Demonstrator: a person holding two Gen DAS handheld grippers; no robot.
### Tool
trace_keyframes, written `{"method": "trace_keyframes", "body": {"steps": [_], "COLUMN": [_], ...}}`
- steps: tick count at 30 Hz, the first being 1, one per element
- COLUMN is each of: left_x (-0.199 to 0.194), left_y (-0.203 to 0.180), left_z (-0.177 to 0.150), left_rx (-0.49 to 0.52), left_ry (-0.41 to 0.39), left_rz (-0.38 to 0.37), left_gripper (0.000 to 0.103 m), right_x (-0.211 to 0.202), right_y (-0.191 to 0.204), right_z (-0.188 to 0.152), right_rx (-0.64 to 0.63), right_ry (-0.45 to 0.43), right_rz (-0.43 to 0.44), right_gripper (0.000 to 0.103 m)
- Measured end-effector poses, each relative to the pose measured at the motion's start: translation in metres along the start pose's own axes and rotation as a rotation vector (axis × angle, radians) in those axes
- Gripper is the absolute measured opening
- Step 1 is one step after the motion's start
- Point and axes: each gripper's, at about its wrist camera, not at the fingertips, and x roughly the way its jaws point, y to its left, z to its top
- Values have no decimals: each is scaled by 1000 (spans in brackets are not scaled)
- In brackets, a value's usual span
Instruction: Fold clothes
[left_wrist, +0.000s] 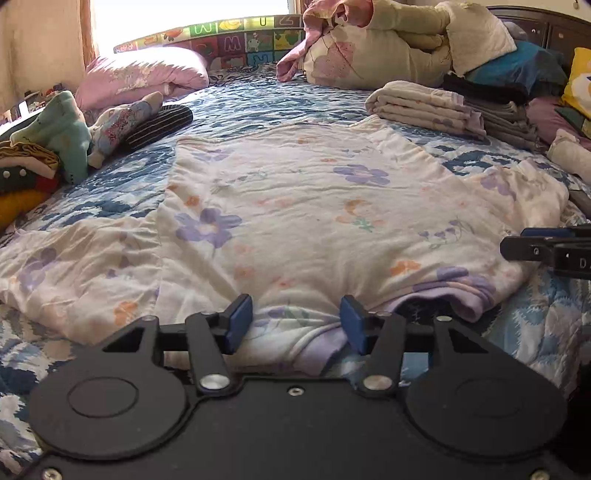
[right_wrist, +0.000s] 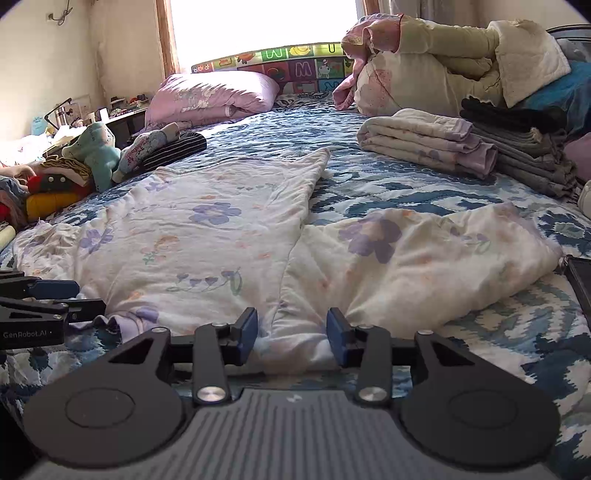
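A white garment (left_wrist: 295, 206) printed with purple and orange flowers lies spread flat on the blue patterned quilt (left_wrist: 258, 99), with a sleeve out to each side. Its lilac-trimmed near edge (left_wrist: 317, 350) lies bunched between the blue pads of my left gripper (left_wrist: 295, 321), whose jaws stand apart and do not pinch it. In the right wrist view the same garment (right_wrist: 207, 229) lies ahead, its right sleeve (right_wrist: 413, 251) crumpled. My right gripper (right_wrist: 291, 332) stands open over the near edge, with cloth lying between its fingers. Each gripper shows at the edge of the other's view.
A folded stack of floral and grey clothes (left_wrist: 443, 107) sits at the far right. Loose clothes and soft toys (left_wrist: 55, 147) pile up at the left. A pink pillow (left_wrist: 140, 74) and bundled bedding (left_wrist: 388, 44) lie at the head. A dark object (right_wrist: 581, 284) sits at the right edge.
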Motion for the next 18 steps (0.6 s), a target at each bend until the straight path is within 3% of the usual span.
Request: {"method": "trace_keyframes", "body": {"steps": [6,18], "left_x": [-21,-23], "left_y": [-2,-25], "left_z": [1,12], "left_rx": [-1,41], "left_ry": [-32,4], "left_rz": [21,-124], "left_gripper": [66,66], "right_x": [-28,-20], "right_y": [-21,-74], "right_z": [-2,-22], "right_rx": [265,618], "right_ry": [-55,-37], "right_rz": [7,45], "right_gripper": [47,54]}}
